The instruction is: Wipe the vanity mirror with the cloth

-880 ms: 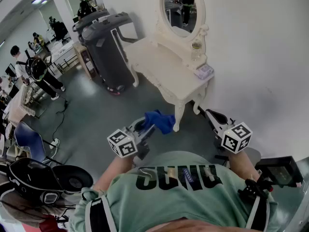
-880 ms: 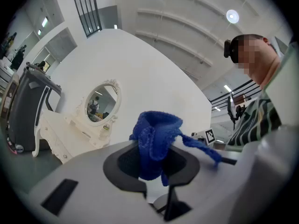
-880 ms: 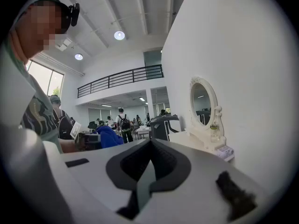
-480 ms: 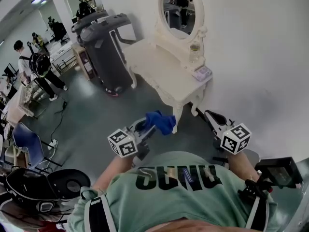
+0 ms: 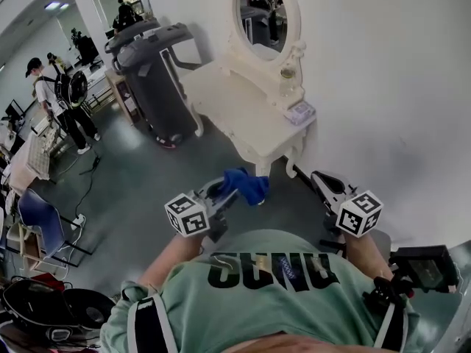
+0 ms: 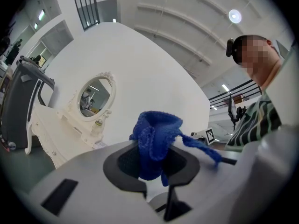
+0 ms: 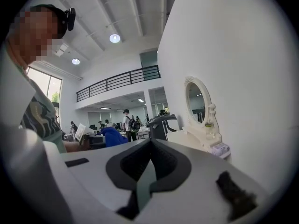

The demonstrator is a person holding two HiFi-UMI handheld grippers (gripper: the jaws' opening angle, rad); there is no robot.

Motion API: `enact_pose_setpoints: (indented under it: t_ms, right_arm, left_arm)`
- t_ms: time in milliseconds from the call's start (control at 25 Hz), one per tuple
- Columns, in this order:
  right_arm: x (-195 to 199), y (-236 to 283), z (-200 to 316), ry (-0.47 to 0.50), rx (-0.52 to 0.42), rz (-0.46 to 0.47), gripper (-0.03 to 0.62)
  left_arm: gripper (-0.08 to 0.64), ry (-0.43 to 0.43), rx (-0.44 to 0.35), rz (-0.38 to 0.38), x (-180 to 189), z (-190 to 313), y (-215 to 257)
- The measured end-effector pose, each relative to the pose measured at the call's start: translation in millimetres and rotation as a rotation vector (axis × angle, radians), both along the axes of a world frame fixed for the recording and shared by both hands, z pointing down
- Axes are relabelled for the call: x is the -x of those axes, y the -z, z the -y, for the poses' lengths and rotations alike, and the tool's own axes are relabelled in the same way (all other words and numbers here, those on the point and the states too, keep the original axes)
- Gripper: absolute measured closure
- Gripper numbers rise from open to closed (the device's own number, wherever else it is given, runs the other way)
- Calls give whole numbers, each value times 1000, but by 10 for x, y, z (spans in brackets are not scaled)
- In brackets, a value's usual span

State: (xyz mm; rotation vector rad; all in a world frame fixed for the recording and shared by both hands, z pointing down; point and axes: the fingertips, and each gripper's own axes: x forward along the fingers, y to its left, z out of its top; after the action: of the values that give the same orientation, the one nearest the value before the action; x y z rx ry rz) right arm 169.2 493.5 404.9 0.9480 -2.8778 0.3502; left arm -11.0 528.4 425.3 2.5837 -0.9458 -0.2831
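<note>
The oval vanity mirror (image 5: 261, 13) stands in a cream carved frame at the back of the cream vanity table (image 5: 235, 112), against the white wall. My left gripper (image 5: 224, 191) is shut on a bunched blue cloth (image 5: 246, 184), held in the air short of the table's near corner. In the left gripper view the cloth (image 6: 156, 141) sticks up between the jaws of the left gripper (image 6: 152, 167), with the mirror (image 6: 92, 96) far off to the left. My right gripper (image 5: 324, 184) is shut and holds nothing, near the wall. In the right gripper view the right gripper (image 7: 148, 160) is below the mirror (image 7: 196, 101).
A small jar (image 5: 288, 72) and a flat box (image 5: 299, 111) sit on the vanity's right end. A dark grey machine (image 5: 151, 72) stands to its left. People (image 5: 62, 98) walk in the open room at far left, near a blue chair (image 5: 37, 212).
The vanity and mirror have slid slightly left and up in the head view. Both grippers keep their pose, the cloth still gripped. The person at far left has walked a little.
</note>
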Motion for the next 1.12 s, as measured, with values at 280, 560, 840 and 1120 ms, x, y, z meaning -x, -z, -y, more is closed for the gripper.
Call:
enact_pose_setpoints:
  t_ms: [280,560,840,1120]
  right_arm:
    - [-495,-54,32,44,9,-25,580]
    - [-654,-239,262,84,54,-24,580]
    - [-175,-431,819,92,60,-56,580]
    - [713,-235,1860,34,24,-78,580]
  left_arm:
    - [474,-30,38,11,-677,111,-43]
    - [474,-47,89,41,-972,252,-207]
    - [474,-53,118,-4,-511,881,-476]
    - [474,-148,79,-14,297,2042,-323]
